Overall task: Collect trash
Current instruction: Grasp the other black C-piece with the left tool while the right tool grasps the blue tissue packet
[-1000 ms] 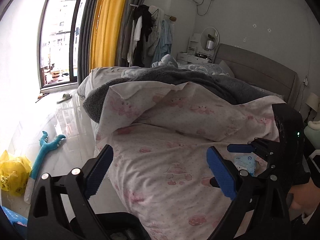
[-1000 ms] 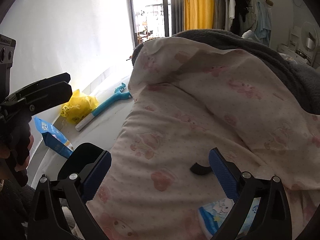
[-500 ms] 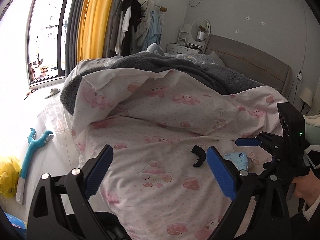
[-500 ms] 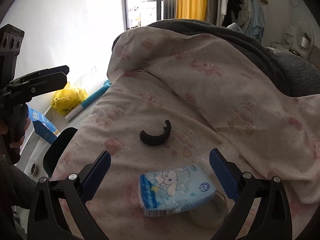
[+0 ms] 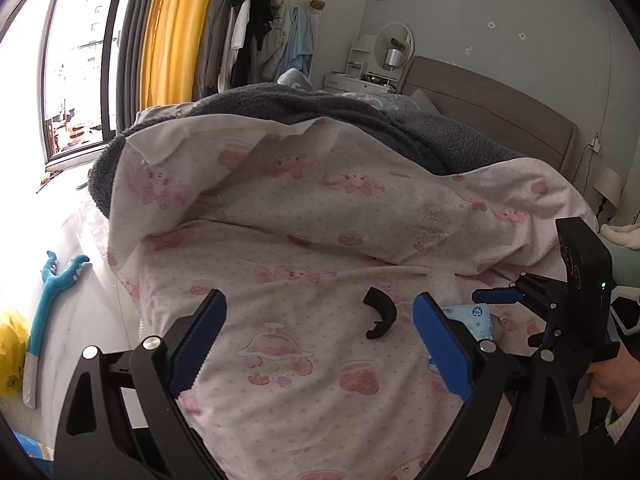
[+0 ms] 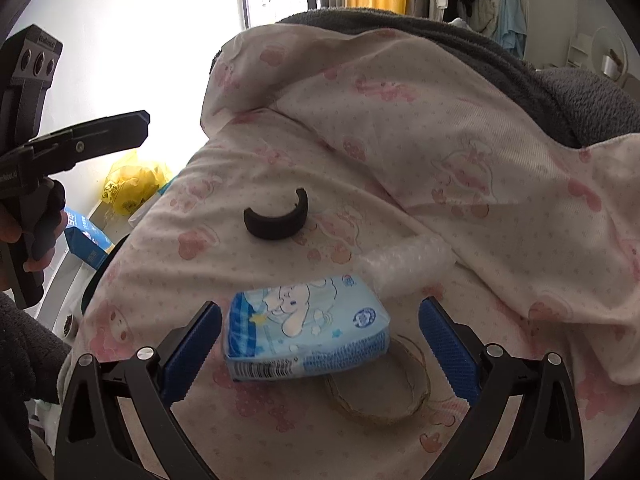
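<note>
1. I am only starting. Nothing is picked up yet, and all the trash I can see is lying on the bed (image 6: 500, 168), on the pink spotted cover.
2. My right gripper (image 6: 320, 336) is spread wide and holding nothing. The blue tissue pack (image 6: 306, 332) is lying right between its blue pads (image 6: 191, 350), but neither pad is touching it.
3. My left gripper (image 5: 318, 340) is spread wide too, and it is empty. It is hanging over the cover near the foot edge of the bed.
4. The tissue pack is looking soft and squashy. It is light blue with a white cartoon puppy on top and a barcode along the side nearest me.
5. A black curved piece (image 6: 277, 220) is lying a little farther up the bed, apart from the pack. It is looking hard, like half of a ring.
6. A clear bubbly wrap (image 6: 404, 264) is sitting just beside the pack, on the side toward the folded cover.
7. A tan loop (image 6: 380, 388) is peeking out from under the pack. I cannot tell what it is.
8. A yellow bag (image 6: 134, 184) is sitting on the floor past the bed's edge. I am guessing the trash should go there, so every piece is waiting to be carried.
</note>
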A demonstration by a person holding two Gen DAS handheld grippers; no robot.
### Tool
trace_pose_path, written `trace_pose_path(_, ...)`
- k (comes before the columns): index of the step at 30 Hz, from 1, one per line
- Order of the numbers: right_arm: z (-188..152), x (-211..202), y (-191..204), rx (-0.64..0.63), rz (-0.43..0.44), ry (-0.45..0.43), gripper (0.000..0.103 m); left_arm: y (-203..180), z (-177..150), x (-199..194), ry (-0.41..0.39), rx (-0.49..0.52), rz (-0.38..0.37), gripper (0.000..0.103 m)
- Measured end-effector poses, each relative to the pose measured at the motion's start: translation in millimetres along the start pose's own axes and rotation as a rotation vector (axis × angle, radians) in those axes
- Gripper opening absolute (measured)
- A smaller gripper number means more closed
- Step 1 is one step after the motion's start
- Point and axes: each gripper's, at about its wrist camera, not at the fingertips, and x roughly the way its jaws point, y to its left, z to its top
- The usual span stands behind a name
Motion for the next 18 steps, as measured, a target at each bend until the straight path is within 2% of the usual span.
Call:
trace_pose_path(4,-5,7,3,-0.017,0.018,0.025,0.1,-6,-1,9,0.012,0.006,-0.006,0.096)
trace_pose_path(7,-4,11,5,-0.028,0.0,0.032,0.1,-9,-1,15,0.021,0.006,-0.01,0.096)
trace_pose_path(10,-3,14,1,0.004,0.017,0.03,0.1,-13,-2,23,0.032,0.003,-0.015,0.096)
trace_pose_path(12,-3,14,-2,0.015,0.025,0.029,0.094,-16,-3,28,0.036,0.006,-0.015,0.096)
trace_pose_path(14,-1,12,-3,0.008,0.006,0.026,0.077,-19,-4,32,0.039,0.018,-0.012,0.095)
trace_pose_path(18,-3,3,-10,0.022,0.014,0.008,0.076,-26,-6,40,0.036,0.032,-0.02,0.094)
